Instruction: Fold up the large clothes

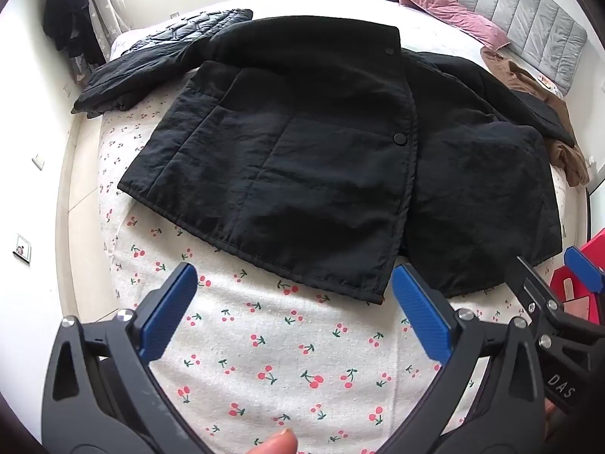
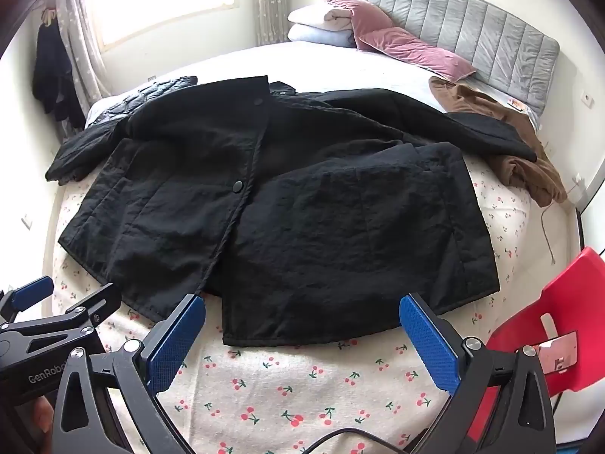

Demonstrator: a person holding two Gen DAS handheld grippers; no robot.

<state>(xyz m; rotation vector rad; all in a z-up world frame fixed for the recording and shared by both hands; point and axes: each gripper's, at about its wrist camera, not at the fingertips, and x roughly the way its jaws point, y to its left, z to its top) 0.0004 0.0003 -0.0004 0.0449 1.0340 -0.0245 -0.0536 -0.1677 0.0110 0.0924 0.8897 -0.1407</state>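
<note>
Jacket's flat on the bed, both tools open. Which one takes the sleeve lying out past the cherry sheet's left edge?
Probably left. The left tool hangs open over the cherry sheet on the side of the black jacket where that sleeve lies; the right tool faces the opposite hem.

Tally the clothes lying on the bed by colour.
Black: 2, the jacket spread flat and a quilted coat behind it
Brown: 1, a garment bunched by the headboard
Total: 3
</note>
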